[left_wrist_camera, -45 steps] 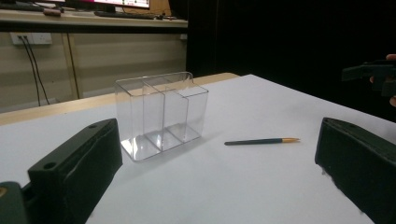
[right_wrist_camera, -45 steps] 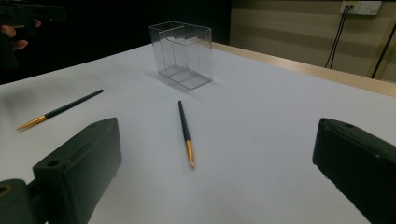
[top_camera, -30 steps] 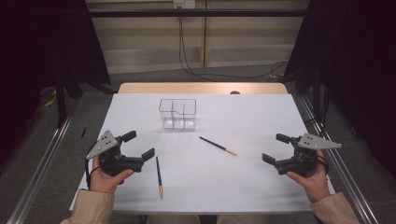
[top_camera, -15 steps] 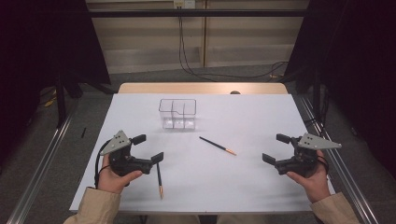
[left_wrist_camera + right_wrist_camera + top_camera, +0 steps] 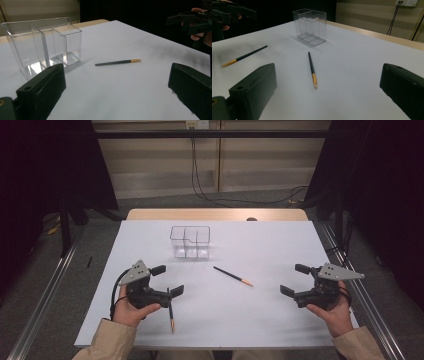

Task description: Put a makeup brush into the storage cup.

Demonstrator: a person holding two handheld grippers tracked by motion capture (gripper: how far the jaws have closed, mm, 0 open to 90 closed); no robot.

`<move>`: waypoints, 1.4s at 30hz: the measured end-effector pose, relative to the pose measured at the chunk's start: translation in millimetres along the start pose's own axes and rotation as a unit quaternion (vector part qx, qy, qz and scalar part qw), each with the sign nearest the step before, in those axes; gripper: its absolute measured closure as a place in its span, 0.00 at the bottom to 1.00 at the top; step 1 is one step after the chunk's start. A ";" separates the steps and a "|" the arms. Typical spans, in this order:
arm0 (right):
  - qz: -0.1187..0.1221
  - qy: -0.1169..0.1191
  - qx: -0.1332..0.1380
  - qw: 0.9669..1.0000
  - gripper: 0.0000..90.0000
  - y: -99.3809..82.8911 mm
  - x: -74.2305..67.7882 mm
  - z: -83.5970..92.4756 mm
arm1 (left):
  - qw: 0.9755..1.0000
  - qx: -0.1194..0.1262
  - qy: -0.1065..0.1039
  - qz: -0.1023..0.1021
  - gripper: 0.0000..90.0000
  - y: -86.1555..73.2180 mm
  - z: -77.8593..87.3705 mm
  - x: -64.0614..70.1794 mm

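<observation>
In the high view the left gripper (image 5: 166,280) rests low on the white tabletop (image 5: 280,320), jaws apart, with the near brush (image 5: 170,309) lying just beside its lower jaw, gold tip toward the person. The right gripper (image 5: 294,279) sits well apart at the other side, jaws also spread and empty. Between the two lies the far brush (image 5: 233,276), slanted, gold end toward the right. The clear divided box (image 5: 190,241) stands upright farther back, nothing inside it that can be made out

In the left gripper view the jaws stand wide with bare tabletop (image 5: 120,95) between them; ahead lies the far brush (image 5: 117,62), with the clear divided box (image 5: 42,47) to its left and the right gripper (image 5: 192,21) beyond

In the right gripper view the open jaws frame the far brush (image 5: 312,68), which points almost straight at the camera, and the near brush (image 5: 243,57) lies off to the left with the left gripper (image 5: 234,12) above it and the clear divided box (image 5: 310,26) behind

The likely trouble is the near brush: it is thin and round and lies flat, so a jaw closing from the side could roll or flick it away rather than pinch it. Gripped near one end, it could droop and catch the box rim or a divider on the way in
</observation>
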State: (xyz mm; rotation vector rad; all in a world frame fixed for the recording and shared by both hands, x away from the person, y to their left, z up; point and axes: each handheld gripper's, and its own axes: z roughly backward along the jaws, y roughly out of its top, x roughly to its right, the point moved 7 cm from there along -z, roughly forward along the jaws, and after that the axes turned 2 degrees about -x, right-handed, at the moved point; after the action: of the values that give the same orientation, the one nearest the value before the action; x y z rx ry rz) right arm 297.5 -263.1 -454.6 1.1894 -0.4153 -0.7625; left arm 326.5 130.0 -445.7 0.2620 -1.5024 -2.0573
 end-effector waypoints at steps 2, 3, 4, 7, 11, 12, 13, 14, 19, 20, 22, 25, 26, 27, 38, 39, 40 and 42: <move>0.001 0.002 0.002 1.000 0.00 0.3 -0.3 -0.1 | 1.000 -0.004 0.000 0.000 0.01 0.2 -0.9 0.8; 0.001 0.002 0.001 1.000 0.00 0.2 -0.3 -0.1 | 1.000 -0.006 -0.001 0.000 0.01 0.3 -1.1 1.1; 0.001 0.001 0.000 1.000 0.00 0.1 -0.3 -0.1 | 1.000 -0.010 -0.001 -0.001 0.01 0.3 -1.4 1.0; 0.001 0.002 0.001 1.000 0.00 0.3 -0.6 0.4 | 1.000 -0.020 0.001 0.004 0.01 0.2 -1.6 0.9; 0.001 0.001 0.002 1.000 0.00 0.3 -0.4 0.7 | 0.999 -0.049 0.007 0.019 0.02 -1.8 -1.1 -1.6; 0.001 0.000 0.001 1.000 0.00 0.1 -0.2 0.7 | 0.998 -0.057 0.010 0.023 0.02 -2.5 -1.3 -2.2; 0.000 0.000 0.002 1.000 0.00 0.1 -0.1 0.7 | 0.997 -0.068 0.012 0.028 0.02 -3.5 -1.3 -2.8; 0.000 0.000 0.001 1.000 0.00 0.2 0.0 0.9 | 0.997 -0.074 0.011 0.034 0.02 -4.2 -1.8 -2.9; 0.001 0.000 0.001 1.000 0.00 0.1 -0.1 1.1 | 0.993 -0.111 0.017 0.045 0.02 -8.1 -4.8 -1.7; 0.001 0.000 0.001 1.000 0.00 0.0 -0.1 1.1 | 0.992 -0.120 0.019 0.046 0.02 -9.4 -5.1 -1.4; 0.001 0.000 0.001 1.000 0.00 0.0 -0.1 1.2 | 0.990 -0.133 0.021 0.046 0.02 -11.7 -6.0 -1.6; 0.002 0.001 0.000 1.000 0.00 -0.3 -0.2 1.2 | 0.987 -0.153 0.024 0.050 0.02 -15.4 -7.4 -1.1; 0.002 0.001 0.000 1.000 0.00 -0.5 -0.2 1.1 | 0.985 -0.162 0.023 0.051 0.02 -16.9 -7.6 -0.8; 0.002 0.003 0.000 1.000 0.00 -0.5 -0.4 0.9 | 0.984 -0.171 0.024 0.054 0.02 -18.3 -8.1 -0.6; 0.004 0.005 -0.001 1.000 0.00 -0.4 -1.3 0.7 | 0.967 -0.243 0.029 0.066 0.02 -26.4 -8.7 0.6; 0.004 0.004 -0.001 1.000 0.00 -0.5 -1.3 0.7 | 0.965 -0.252 0.028 0.066 0.02 -27.1 -8.6 0.8; 0.004 0.003 -0.003 1.000 0.00 -0.6 -1.2 0.7 | 0.962 -0.262 0.029 0.067 0.02 -27.8 -8.8 1.2; 0.004 0.003 -0.003 1.000 0.00 -0.6 -1.5 0.6 | 0.955 -0.285 0.027 0.070 0.02 -29.2 -8.8 2.3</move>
State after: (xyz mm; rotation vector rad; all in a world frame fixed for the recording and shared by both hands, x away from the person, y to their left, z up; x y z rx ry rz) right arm 295.9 -262.5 -454.8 1.1839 -0.4125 -0.7519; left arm 319.1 127.6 -475.3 -0.0164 -0.8118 -2.2388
